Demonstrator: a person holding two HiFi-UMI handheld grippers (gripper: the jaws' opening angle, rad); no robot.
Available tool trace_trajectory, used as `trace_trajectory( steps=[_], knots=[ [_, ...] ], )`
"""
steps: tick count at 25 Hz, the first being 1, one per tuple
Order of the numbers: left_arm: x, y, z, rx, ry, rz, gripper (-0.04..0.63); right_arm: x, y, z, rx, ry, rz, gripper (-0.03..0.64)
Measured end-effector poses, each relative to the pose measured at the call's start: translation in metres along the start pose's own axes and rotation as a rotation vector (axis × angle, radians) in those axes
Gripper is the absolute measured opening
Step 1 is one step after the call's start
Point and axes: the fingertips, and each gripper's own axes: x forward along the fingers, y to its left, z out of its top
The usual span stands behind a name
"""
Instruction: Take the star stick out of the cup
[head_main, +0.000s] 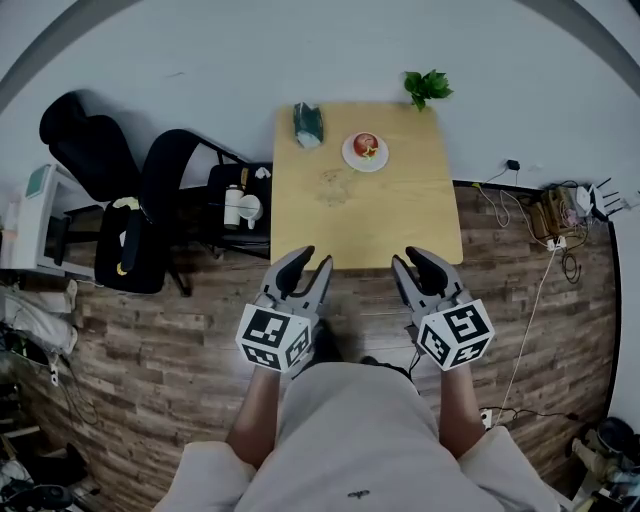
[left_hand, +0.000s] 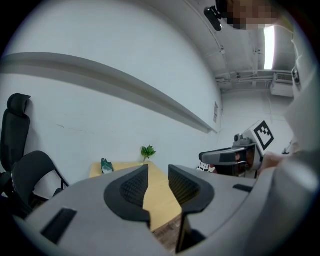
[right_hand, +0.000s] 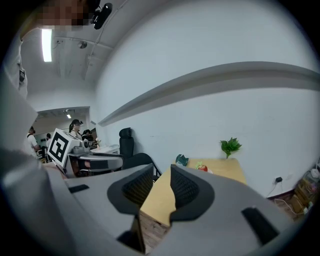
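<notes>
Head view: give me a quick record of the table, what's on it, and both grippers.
table: light wood
teal object: far left
white plate: far middle, holds red item, possibly the cup
plant: far right corner
left gripper: jaws apart, empty, by the near edge
right gripper: jaws apart, empty, by the near edge
star stick: too small to confirm

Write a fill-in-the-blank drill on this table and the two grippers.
1. The left gripper and the right gripper both have their jaws ____, with nothing between them.
2. The red object rests on a white ____.
3. The green plant stands at the far ____ corner of the table.
4. In the head view, the teal object lies to the ____ of the red object.

Missing words: open; plate; right; left.
</notes>
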Motion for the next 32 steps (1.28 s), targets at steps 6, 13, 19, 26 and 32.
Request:
trace_trajectory(
  steps=[6,13,19,26,32],
  knots=[
    [-0.002,0.029,-0.008,-0.004,0.023,-0.026,0.107,0.021,0.011,-0.007,0.016,0.016,-0.04,0.097],
    [0.004,0.045,-0.019,-0.027,0.044,-0.045,0.107,0.029,0.01,-0.013,0.038,0.035,-0.082,0.095],
    [0.019,0.05,-0.024,-0.029,0.058,-0.051,0.107,0.038,0.001,-0.012,0.037,0.04,-0.09,0.095],
    [0.051,0.058,-0.016,-0.017,0.062,-0.029,0.109,0.059,-0.021,0.0,0.028,0.026,-0.052,0.097],
    [0.09,0.062,-0.006,-0.012,0.072,-0.003,0.107,0.081,-0.053,0.015,0.023,0.02,-0.013,0.097]
  ],
)
